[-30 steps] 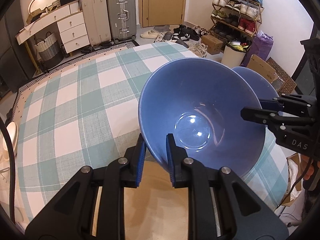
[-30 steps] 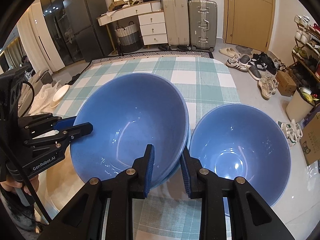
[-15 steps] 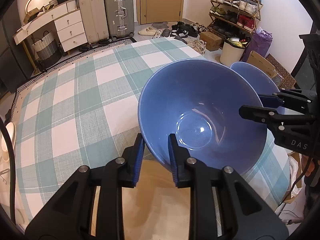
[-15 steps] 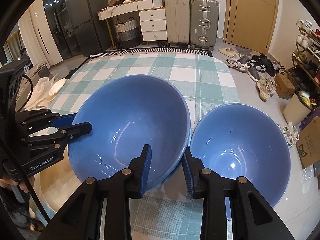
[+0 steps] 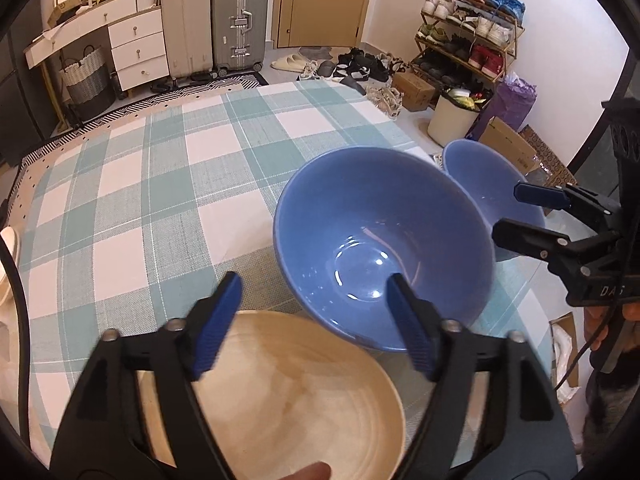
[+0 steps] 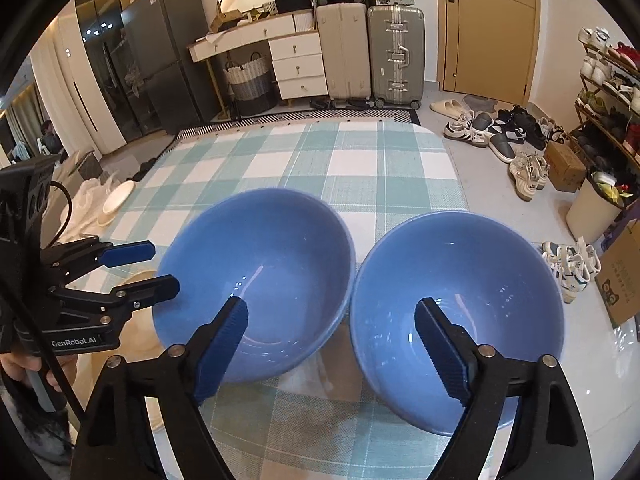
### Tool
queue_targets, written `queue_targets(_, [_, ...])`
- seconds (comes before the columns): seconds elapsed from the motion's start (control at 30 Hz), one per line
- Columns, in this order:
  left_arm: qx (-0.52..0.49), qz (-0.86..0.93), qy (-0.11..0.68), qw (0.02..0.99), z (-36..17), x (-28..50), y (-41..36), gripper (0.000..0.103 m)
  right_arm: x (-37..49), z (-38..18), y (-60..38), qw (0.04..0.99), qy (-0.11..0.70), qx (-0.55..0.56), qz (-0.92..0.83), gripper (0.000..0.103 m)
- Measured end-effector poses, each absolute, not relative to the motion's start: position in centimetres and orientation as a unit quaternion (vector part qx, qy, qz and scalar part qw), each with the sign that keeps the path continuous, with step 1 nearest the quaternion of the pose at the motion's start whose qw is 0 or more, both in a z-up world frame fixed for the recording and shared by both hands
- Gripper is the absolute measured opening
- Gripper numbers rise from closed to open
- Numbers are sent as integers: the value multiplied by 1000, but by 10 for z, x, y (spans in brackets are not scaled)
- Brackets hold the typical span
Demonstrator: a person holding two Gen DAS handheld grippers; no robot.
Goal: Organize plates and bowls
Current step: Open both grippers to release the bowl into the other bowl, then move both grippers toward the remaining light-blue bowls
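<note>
Two blue bowls sit apart on the checked tablecloth (image 6: 360,168): left bowl (image 6: 256,276), right bowl (image 6: 460,312), unstacked beside a wooden plate (image 5: 288,392). Left gripper (image 5: 316,320) and right gripper (image 6: 332,344) gape wide, empty; nesting probably remains.

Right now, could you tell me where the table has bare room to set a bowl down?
The checked cloth lies bare beyond both blue bowls toward the suitcases. The near edge is crowded: left bowl, right bowl and wooden plate.
</note>
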State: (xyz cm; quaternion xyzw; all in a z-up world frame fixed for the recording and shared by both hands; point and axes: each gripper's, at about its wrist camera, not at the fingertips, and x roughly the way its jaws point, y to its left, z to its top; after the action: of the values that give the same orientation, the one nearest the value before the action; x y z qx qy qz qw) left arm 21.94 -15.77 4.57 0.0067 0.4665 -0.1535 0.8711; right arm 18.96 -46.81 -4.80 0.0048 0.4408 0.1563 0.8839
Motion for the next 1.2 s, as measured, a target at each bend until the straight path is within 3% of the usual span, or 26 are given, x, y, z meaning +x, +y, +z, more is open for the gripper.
queue_targets(0.13, [10,-166,447,879,63,208,-168,79,176,-33,-490,893,423,11,151,99])
queue_targets(0.3, [24,-192,428,883,77,192,-196,101,160,-13,-521,908,397,17,132,102])
queue_targets(0.87, [-33,-237,430,871,81,165,-294,100,121,8,-623,927,363,33,83,102])
queue_targets(1.07, [-24,-268,431,862,75,152,-331,89,119,-4,-646,927,363,47,78,102])
queue_targets(1.2, [-16,-287,444,849,66,150,-350,62,124,-14,-655,925,366,56,78,101])
